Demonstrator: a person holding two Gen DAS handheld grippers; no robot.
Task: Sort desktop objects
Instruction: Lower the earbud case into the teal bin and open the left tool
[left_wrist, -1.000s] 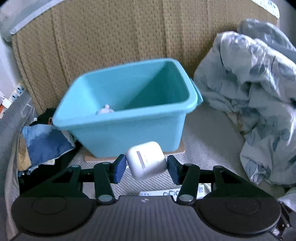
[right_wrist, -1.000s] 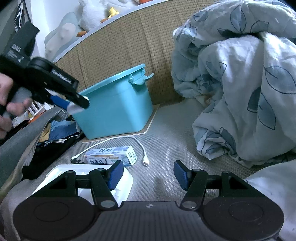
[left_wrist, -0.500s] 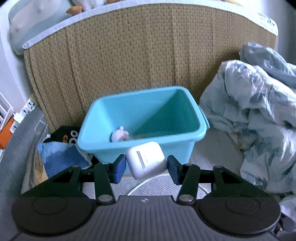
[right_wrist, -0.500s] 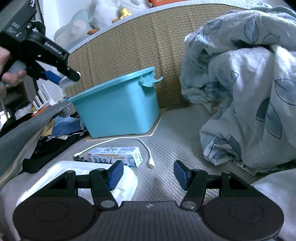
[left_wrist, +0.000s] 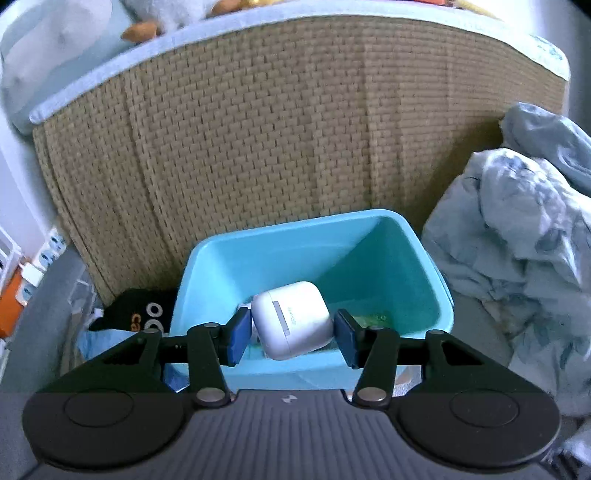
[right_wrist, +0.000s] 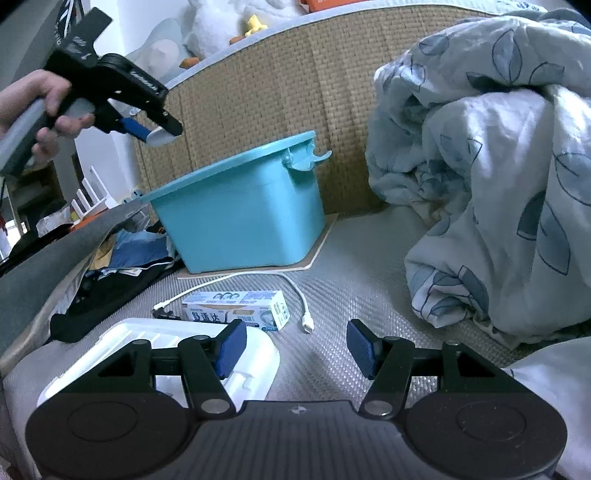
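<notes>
At the far left of the right wrist view, a hand (right_wrist: 35, 110) grips the handle of the left gripper (right_wrist: 160, 134), which hangs in the air above and to the left of the teal plastic bin (right_wrist: 240, 214). Seen along that gripper's own fingers, its blue pads (left_wrist: 236, 341) are clamped on a white earbud case (left_wrist: 291, 319), tilted, with the bin's open inside directly behind it. Some small items lie at the bin's bottom, too hidden to name. The bin stands on a thin board against the woven rattan headboard (right_wrist: 295, 92).

In front of the bin, on the grey woven mat (right_wrist: 351, 266), a white charging cable (right_wrist: 295, 291) curves round a small printed box (right_wrist: 236, 308). Nearer and to the left lies a white plastic tray (right_wrist: 125, 343). The right gripper (right_wrist: 293, 349) hovers low over the mat with its jaws set wide apart and nothing between them; its left pad overlaps the tray in view. A crumpled leaf-print duvet (right_wrist: 498, 166) fills the right side.
</notes>
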